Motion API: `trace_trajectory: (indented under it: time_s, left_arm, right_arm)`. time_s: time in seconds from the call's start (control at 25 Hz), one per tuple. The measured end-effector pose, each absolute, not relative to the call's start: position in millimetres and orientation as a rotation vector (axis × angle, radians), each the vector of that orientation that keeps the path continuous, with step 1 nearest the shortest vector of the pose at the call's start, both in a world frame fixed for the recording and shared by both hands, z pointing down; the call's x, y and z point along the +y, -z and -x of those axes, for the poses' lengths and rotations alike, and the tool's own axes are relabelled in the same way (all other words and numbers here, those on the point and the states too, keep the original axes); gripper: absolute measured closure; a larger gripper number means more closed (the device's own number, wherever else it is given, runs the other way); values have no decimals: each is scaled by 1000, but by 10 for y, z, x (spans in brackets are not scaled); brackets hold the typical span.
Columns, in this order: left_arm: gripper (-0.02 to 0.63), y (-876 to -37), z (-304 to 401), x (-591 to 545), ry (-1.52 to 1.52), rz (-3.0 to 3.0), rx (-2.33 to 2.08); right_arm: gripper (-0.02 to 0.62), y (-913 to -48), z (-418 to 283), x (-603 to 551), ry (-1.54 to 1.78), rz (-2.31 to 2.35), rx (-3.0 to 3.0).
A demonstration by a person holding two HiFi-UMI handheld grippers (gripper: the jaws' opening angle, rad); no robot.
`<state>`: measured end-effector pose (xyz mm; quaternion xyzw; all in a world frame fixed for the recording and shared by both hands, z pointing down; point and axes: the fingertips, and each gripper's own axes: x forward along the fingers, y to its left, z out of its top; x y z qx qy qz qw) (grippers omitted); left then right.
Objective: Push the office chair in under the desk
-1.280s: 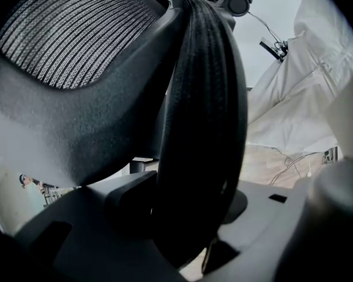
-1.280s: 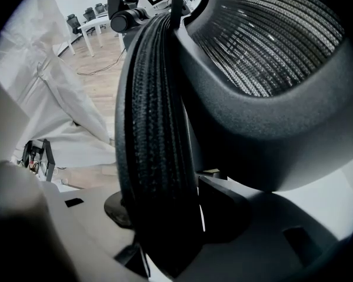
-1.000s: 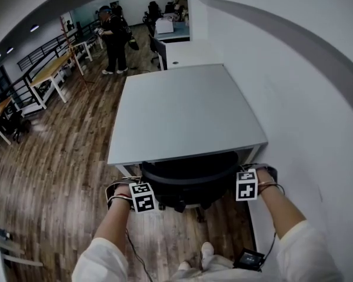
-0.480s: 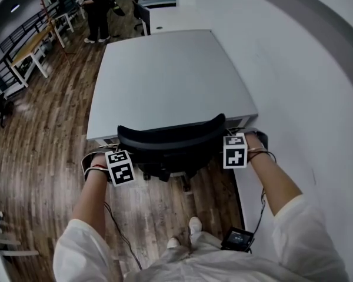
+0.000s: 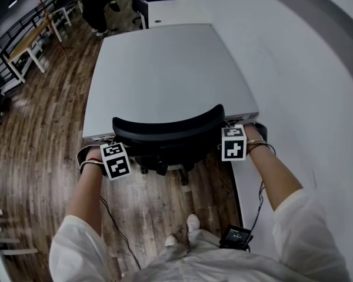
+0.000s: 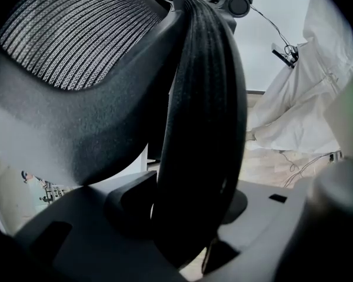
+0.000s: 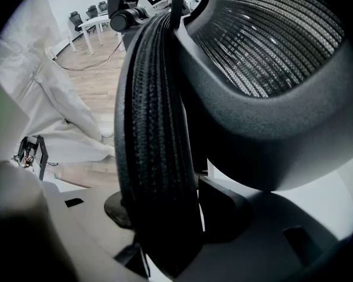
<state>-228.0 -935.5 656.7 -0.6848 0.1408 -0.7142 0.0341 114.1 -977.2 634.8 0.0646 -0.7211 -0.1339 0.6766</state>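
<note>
In the head view, the left side shows a brown wooden floor [image 5: 35,157], and far at the top a person in dark clothes [image 5: 95,4] stands beside a row of other tables [image 5: 25,54]. Lower down, the left gripper [image 5: 109,151] reaches to the left end of the backrest of the black office chair [image 5: 167,128]. This view does not show the jaws themselves. The left gripper view [image 6: 188,213] does show them: they are clenched on the thick padded rim of the backrest, which stands upright between the two pads. The grey mesh of the backrest fills the upper left of that view, and the person's white clothing is on its right. Only the head view tells where the chair is. Its seat is under the near edge of the grey desk [image 5: 165,69], the top of the backrest lies right at that edge, and the wheeled base shows below, over the floor. At the right end of the backrest is the right gripper [image 5: 235,135]. The right gripper view [image 7: 165,216] shows its jaws grasping the same rim in the same way, with the mesh now at the upper right and a marker cube at the top edge. The white wall [image 5: 306,75] runs just beside the desk on the right.
</note>
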Motion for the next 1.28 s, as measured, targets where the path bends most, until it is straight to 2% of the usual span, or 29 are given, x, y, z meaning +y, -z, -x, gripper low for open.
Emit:
trace_trajectory:
  time_s: [1.28]
  left_arm:
    - [399,-6602,2454,-9768,2176,2099,460]
  right_arm:
    - [354,-6340,-930,-10177,343,-185,-1658]
